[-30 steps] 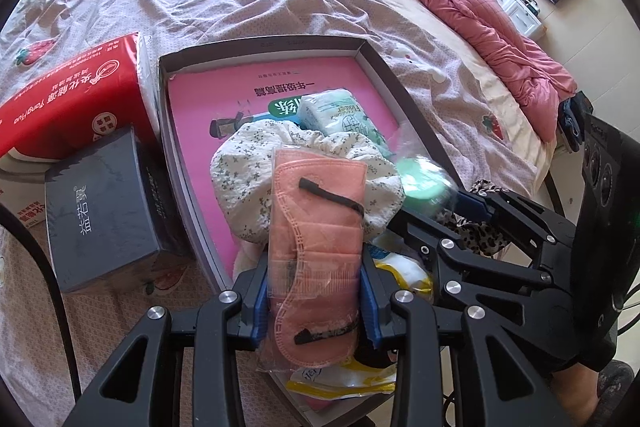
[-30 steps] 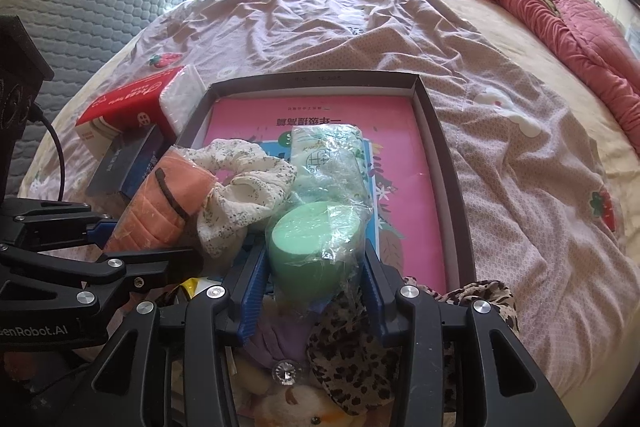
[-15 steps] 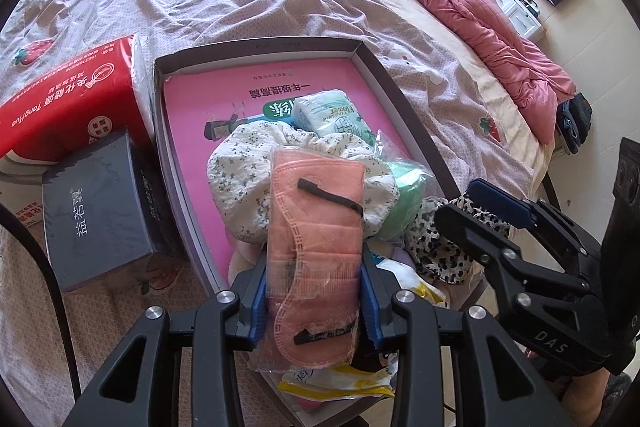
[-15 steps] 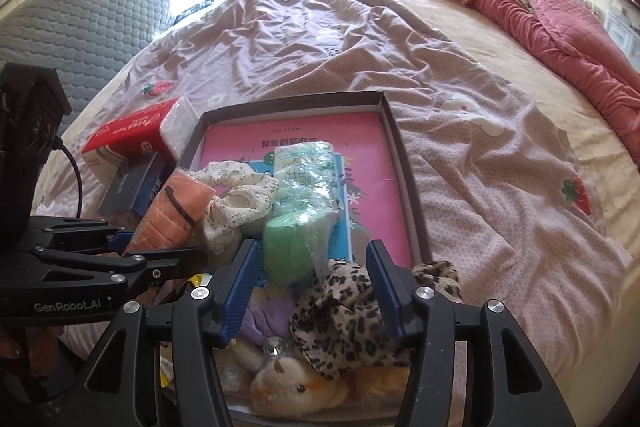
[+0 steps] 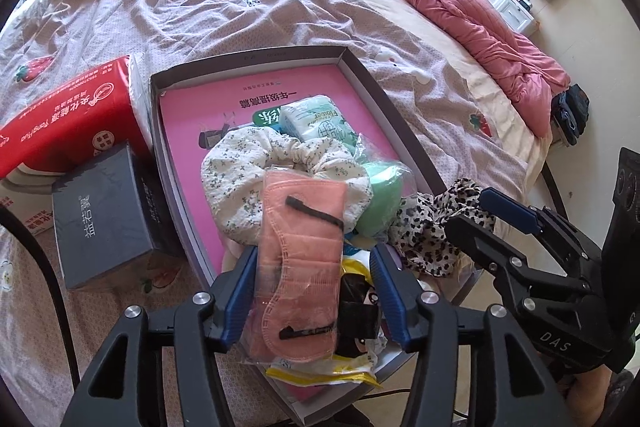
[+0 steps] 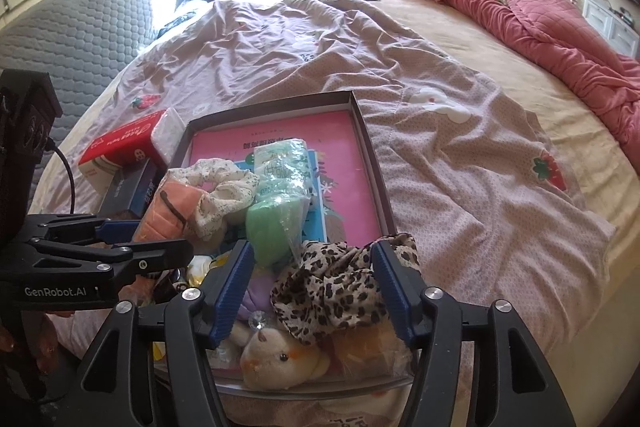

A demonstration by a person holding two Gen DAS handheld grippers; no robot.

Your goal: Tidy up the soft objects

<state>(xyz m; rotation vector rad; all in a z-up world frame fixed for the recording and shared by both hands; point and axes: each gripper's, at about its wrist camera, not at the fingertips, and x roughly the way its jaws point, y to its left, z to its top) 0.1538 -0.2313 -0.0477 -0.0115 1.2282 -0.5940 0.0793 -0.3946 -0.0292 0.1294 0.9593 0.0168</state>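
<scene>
Left gripper (image 5: 314, 287): jaws have just been opening and stand spread. The bagged pink face mask (image 5: 300, 259) lies between them, against the left pad; the right pad stands clear of it. No pinch.

Right gripper (image 6: 312, 287): jaws have just been opening, spread wide, nothing pressed. It hangs over the leopard-print scrunchie (image 6: 340, 291), which lies between the pads without being squeezed.

Shallow grey box (image 5: 384, 95) sits on the bed, a pink booklet (image 5: 192, 131) flat on its floor. Soft things are heaped at the near end of the box:
- white floral scrunchie (image 5: 236, 179), under the far end of the mask
- green roll in clear wrap (image 6: 276, 223), just right of the floral scrunchie
- pale green tissue pack (image 5: 316, 123), behind both, on the booklet
- plush toy with a cream face (image 6: 280, 355), at the near rim, under the leopard scrunchie
- yellow packet (image 5: 320, 375) and a dark item beneath the mask; cannot tell what they are.

Outside the box, on its left: dark grey carton (image 5: 100, 215), touching the box wall; red tissue package (image 5: 68, 123) behind it.

Bed: mauve sheet (image 6: 460, 167) with strawberry prints; pink quilt (image 6: 540, 15) bunched along the far right side.

A hand (image 6: 32, 343) shows at the lower left of the right view, on the left gripper's handle.
</scene>
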